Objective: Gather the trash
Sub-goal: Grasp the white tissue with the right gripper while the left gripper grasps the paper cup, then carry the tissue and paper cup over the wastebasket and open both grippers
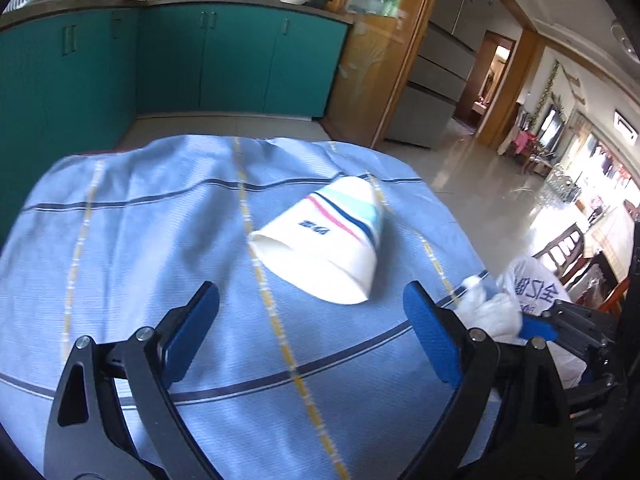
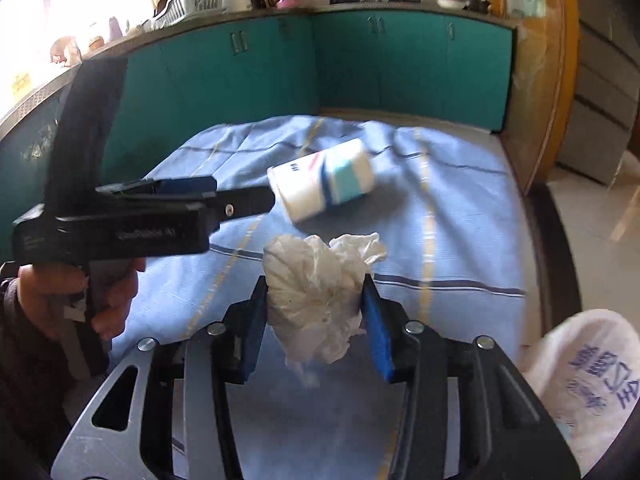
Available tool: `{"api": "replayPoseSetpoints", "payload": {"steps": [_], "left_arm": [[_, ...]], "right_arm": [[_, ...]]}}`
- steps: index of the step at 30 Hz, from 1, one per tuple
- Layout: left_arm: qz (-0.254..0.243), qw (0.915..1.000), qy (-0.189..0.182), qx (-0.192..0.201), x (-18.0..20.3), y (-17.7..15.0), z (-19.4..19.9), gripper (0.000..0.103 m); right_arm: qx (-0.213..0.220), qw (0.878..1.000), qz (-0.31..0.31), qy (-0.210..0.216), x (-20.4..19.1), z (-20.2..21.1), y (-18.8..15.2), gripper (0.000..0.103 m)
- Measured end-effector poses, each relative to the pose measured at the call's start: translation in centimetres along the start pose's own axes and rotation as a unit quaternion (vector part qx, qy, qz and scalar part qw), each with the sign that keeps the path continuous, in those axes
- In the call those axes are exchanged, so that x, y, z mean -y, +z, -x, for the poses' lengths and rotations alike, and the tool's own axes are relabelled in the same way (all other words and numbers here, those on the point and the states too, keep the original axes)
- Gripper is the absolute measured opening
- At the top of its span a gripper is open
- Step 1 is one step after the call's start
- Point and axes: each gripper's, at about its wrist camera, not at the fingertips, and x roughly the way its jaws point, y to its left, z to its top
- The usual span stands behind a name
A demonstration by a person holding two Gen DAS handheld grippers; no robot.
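Observation:
A white paper cup [image 1: 320, 240] with pink, blue and teal stripes lies on its side on the blue striped cloth [image 1: 140, 240]. My left gripper [image 1: 312, 296] stands open just short of the cup's mouth, one finger to each side. In the right wrist view the same cup [image 2: 324, 180] lies beyond a crumpled white tissue wad [image 2: 308, 268]. My right gripper [image 2: 314, 284] is shut on that wad, with a blue pad against each side. A hand [image 2: 60, 292] holds the left gripper [image 2: 244, 198], whose tip is next to the cup's rim.
A white plastic bag [image 2: 588, 372] with blue print sits at the cloth's right edge. Teal cabinets [image 1: 200, 60] with pots on the counter run behind the table. A wooden door frame [image 1: 384, 60] and tiled floor lie to the right.

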Motion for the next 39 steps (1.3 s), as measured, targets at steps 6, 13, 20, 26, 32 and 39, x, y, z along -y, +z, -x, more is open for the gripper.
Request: {"api": "replayPoseSetpoints", "payload": {"steps": [6,13,20,26,32,39], "left_arm": [[0.035,0.9992,-0.015,-0.006,0.2,0.5,-2.4,0.092],[0.039,0.9984,-0.037,-0.017,0.7,0.4,-3.4,0.049],[0.012,0.9991,-0.033,-0.023,1.6,0.3,-3.1,0.013],[-0.044,0.9982,0.001,0.041,4.3,0.0,1.2,0.005],[-0.118,0.987,0.046,0.099,7.8,-2.1,6.1,0.005],[-0.175,0.9698,0.085,0.147,11.4,-3.9,10.0,0.005]], "right_arm": [[0.005,1.0,-0.009,-0.025,2.0,1.4,-0.9,0.045],[-0.005,1.0,-0.006,-0.026,2.1,0.7,-1.4,0.045],[-0.006,1.0,0.001,-0.02,1.5,0.5,-1.5,0.045],[0.012,1.0,0.001,-0.022,1.7,1.9,-1.9,0.045],[0.027,0.999,-0.007,-0.025,2.1,3.4,-3.0,0.045],[0.063,0.997,-0.016,-0.045,1.9,6.5,-4.3,0.045]]}}
